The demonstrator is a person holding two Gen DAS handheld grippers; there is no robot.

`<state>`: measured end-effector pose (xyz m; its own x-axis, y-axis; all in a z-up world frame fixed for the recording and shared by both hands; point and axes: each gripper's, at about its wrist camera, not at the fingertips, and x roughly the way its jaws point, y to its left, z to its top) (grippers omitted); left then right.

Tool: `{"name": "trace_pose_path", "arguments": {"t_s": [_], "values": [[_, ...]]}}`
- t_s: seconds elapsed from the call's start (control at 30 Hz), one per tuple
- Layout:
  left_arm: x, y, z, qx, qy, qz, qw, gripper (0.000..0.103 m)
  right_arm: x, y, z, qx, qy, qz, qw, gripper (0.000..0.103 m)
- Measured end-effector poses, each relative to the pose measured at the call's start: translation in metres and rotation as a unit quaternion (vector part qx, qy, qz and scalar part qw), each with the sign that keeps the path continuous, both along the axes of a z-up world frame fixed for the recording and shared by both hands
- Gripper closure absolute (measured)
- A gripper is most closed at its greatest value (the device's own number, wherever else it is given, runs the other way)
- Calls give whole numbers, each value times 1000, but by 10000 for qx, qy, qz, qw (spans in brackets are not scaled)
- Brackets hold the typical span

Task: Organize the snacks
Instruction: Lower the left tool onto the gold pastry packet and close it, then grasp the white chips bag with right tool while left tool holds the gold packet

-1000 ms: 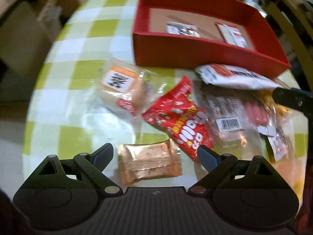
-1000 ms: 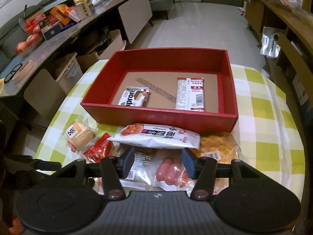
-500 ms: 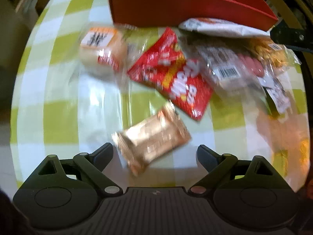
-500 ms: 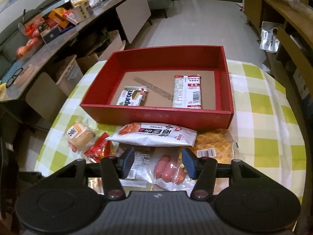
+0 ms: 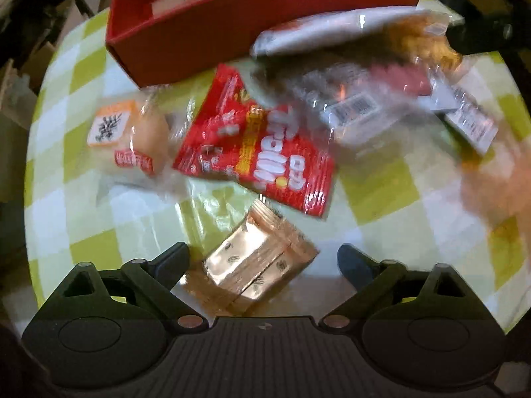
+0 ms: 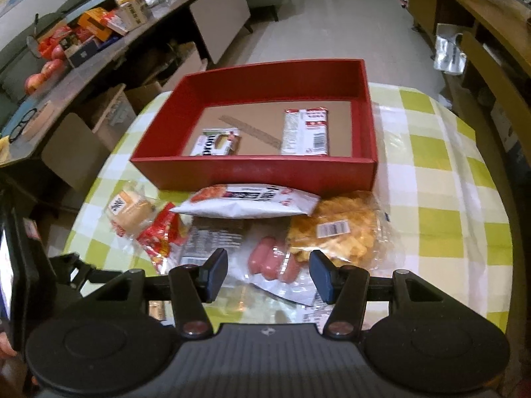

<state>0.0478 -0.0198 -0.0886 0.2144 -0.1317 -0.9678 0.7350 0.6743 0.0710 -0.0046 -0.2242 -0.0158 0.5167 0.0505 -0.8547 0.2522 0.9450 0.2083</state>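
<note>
While the shiny copper-gold foil snack packet (image 5: 255, 265) still lies flat on the bench (image 5: 381, 185), it now sits tilted between the spread fingers of the left hand-held gripper (image 5: 262, 258), jaws released, nothing gripped; a second ago it lay square and further ahead, so the left hand-held gripper has swung and closed in, lined up for a pick. Just past it is a red glossy candy pouch with white lettering (image 5: 259, 152), its corner touching or overlapping the foil packet's far end. Left of that a clear-wrapped round bun with an orange label (image 5: 132, 132). Right side is motion-blurred: a clear sausage pack with barcode (image 6: 272, 262), a white pillow-shaped snack bag (image 6: 245, 200) against the box wall, a clear bag of golden waffle crisps (image 6: 335, 232). The right hand-held gripper (image 6: 268, 275) hovers over the sausage pack, jaws apart, holding nothing, barely shifted from before. Behind the pile stands the red rectangular cardboard box (image 6: 259, 172), already holding a small white bar wrapper (image 6: 215, 142) and a white-and-red flat sachet (image 6: 305, 129). Judgement: two snacks in, most still out; next step likely closing on the foil packet, which may slip since it's thin and flat on the green-and-white checked cloth.
</note>
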Motion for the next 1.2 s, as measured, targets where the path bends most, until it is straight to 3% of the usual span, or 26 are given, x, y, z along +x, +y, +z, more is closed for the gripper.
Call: {"name": "trace_pose_path", "arguments": {"t_s": [0.17, 0.3, 0.5, 0.6, 0.67, 0.8, 1.03, 1.13, 1.2], "values": [[-13, 27, 5, -170, 499, 165, 9985, 6, 0, 4, 5, 79, -106, 118, 9998, 43], [-35, 35, 13, -135, 312, 0, 9994, 6, -3, 5, 6, 71, -101, 133, 9998, 43], [-13, 40, 3, -141, 433, 1013, 9938, 7, -2, -1, 1, 48, -6, 66, 10000, 43], [-22, 35, 6, -76, 136, 944, 9954, 12, 2, 3, -1, 20, -2, 174, 9998, 43], [-27, 30, 10, -150, 169, 924, 9955, 22, 5, 7, -2, -5, 13, 261, 9997, 43], [-37, 30, 18, -211, 236, 955, 9949, 55, 11, 11, -3, -11, 4, 330, 9995, 43], [-13, 31, 22, -410, 412, 1211, 9909, 58, 23, -6, -8, -19, 85, -48, 10000, 43], [-2, 35, 27, -465, 266, 1248, 9907, 58, 30, -14, -7, 240, -31, -254, 9994, 43], [-1, 35, 31, -526, 272, 1248, 9904, 58, 40, -8, -1, 54, -212, -102, 9997, 43]]}}
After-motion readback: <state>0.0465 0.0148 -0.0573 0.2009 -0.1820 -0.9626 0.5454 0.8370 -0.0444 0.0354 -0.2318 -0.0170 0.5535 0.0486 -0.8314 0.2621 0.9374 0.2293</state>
